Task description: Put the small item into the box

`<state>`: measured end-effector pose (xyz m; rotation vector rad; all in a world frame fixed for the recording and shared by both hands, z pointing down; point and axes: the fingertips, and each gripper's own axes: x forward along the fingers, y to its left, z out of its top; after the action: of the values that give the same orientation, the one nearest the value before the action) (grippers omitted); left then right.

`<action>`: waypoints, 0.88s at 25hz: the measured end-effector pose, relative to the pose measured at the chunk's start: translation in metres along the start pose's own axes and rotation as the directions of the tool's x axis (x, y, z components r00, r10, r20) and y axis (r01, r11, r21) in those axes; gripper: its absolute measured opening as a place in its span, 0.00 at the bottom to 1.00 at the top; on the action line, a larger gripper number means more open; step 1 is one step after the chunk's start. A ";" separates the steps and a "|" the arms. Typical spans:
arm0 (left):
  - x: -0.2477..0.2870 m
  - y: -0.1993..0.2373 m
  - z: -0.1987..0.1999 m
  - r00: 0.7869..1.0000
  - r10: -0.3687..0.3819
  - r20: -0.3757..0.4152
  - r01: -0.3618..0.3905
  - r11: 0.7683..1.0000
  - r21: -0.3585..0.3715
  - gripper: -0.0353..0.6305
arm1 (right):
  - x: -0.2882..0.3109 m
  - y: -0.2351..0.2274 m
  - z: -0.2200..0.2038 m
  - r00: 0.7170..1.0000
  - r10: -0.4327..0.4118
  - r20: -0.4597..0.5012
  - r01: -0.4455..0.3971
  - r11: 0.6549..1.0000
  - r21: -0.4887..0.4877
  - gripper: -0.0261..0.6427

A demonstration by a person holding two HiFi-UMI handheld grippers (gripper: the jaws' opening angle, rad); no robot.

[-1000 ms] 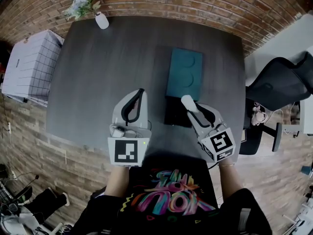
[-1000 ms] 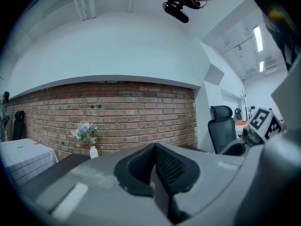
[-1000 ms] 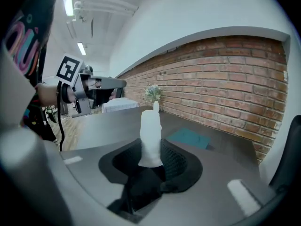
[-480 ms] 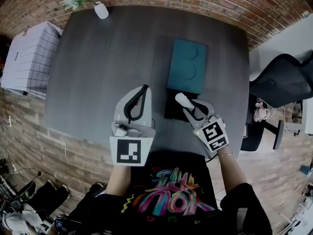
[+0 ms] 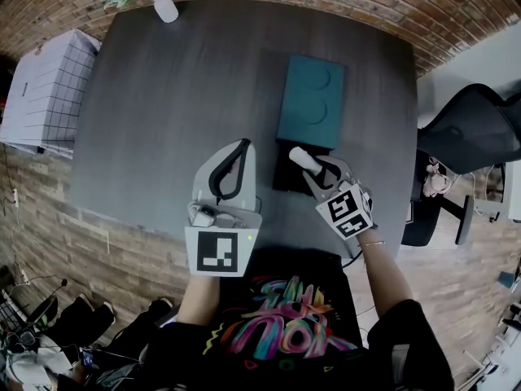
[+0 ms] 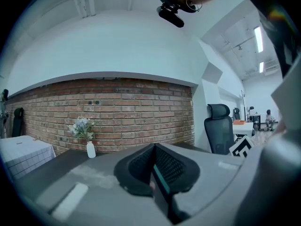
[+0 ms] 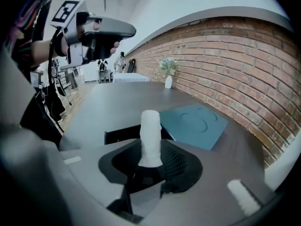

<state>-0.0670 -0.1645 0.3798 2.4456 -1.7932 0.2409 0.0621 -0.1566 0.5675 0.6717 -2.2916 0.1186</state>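
Mid-frame, the right gripper clamps the white roll by its lower end; it looks light, softish, crushable.

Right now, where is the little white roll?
Head view, right of centre: the white roll is pinched in the right tongs, over the black box, with the teal lid just beyond.

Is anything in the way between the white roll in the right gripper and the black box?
Nothing visible. The right gripper holds the white roll right at the open black box; the teal lid lies beyond it.
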 end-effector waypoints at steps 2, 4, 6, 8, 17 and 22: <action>-0.001 0.000 -0.002 1.000 -0.001 -0.002 0.001 1.000 0.005 0.06 | 0.005 0.000 -0.005 1.000 -0.010 -0.029 0.010 1.000 -0.024 0.24; -0.002 -0.001 -0.003 1.000 -0.001 0.002 0.001 1.000 0.006 0.06 | 0.010 0.000 -0.010 0.998 -0.020 -0.059 0.017 0.999 -0.052 0.24; -0.003 0.000 -0.002 1.000 0.002 0.007 -0.002 1.000 0.000 0.06 | 0.015 0.001 -0.013 0.996 -0.025 -0.085 0.018 0.996 -0.082 0.24; -0.003 0.001 -0.003 1.000 0.006 0.005 -0.006 1.000 -0.003 0.06 | 0.020 0.003 -0.014 0.995 -0.019 -0.101 0.008 0.994 -0.109 0.24; -0.008 0.010 -0.006 1.000 0.019 -0.004 -0.019 1.000 -0.019 0.06 | 0.038 0.014 -0.024 0.983 -0.024 -0.181 -0.019 0.973 -0.230 0.24; -0.009 0.016 -0.006 1.000 0.024 0.006 -0.024 1.000 -0.015 0.06 | 0.043 0.012 -0.031 0.978 -0.040 -0.205 -0.009 0.973 -0.230 0.24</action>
<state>-0.0849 -0.1596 0.3840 2.4191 -1.8210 0.2217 0.0496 -0.1563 0.6201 0.5303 -2.0582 -0.0802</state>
